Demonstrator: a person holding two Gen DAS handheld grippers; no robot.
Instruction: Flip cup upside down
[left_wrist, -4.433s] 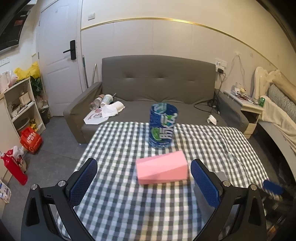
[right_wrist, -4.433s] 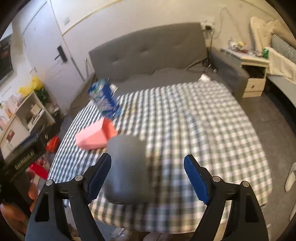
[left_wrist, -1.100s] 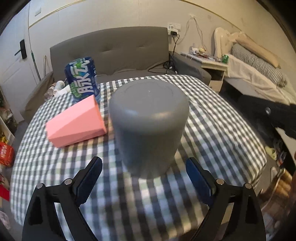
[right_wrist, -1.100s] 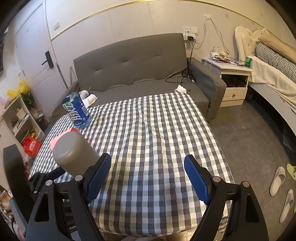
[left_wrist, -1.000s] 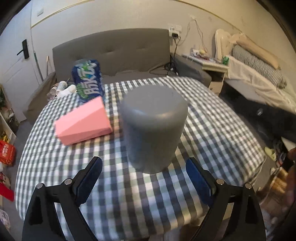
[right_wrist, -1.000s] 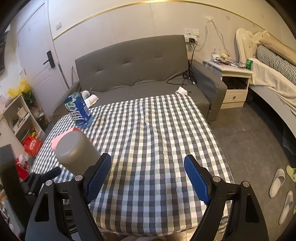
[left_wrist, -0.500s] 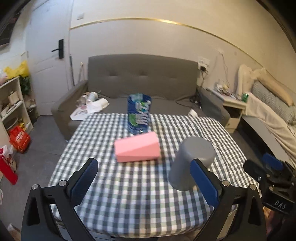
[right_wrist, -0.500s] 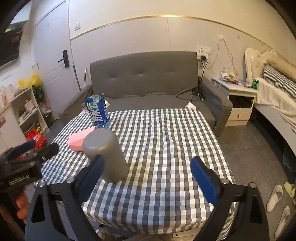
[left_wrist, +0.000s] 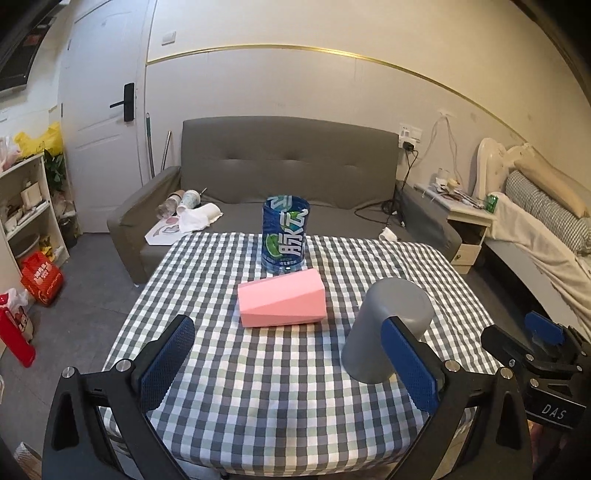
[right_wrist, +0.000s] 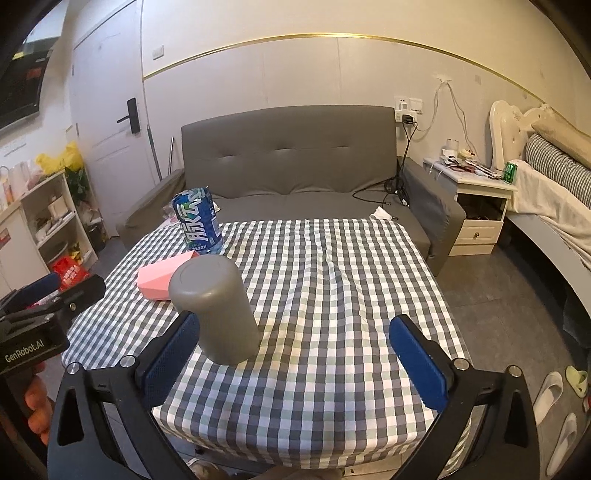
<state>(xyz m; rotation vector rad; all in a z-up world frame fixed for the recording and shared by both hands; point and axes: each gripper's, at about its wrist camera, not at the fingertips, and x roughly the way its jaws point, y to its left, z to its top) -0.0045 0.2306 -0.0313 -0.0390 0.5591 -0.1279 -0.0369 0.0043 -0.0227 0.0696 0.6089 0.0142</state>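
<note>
The grey cup (left_wrist: 384, 325) stands upside down, closed base up, on the checked tablecloth (left_wrist: 280, 384) near the table's front. It also shows in the right wrist view (right_wrist: 218, 310). My left gripper (left_wrist: 288, 369) is open and empty, held back from the table's front edge, with the cup behind its right finger. My right gripper (right_wrist: 295, 365) is open and empty, with the cup just beyond its left finger. Each gripper shows at the edge of the other's view.
A pink box (left_wrist: 282, 302) lies on its side mid-table. A blue drink container (left_wrist: 285, 234) stands behind it. A grey sofa (left_wrist: 288, 173) is beyond the table, shelves (left_wrist: 26, 214) to the left, a nightstand (right_wrist: 476, 206) and bed to the right.
The cup was close between my left gripper's fingers a second ago. Both grippers have since pulled back and up from the table; the cup stays standing upside down on the cloth.
</note>
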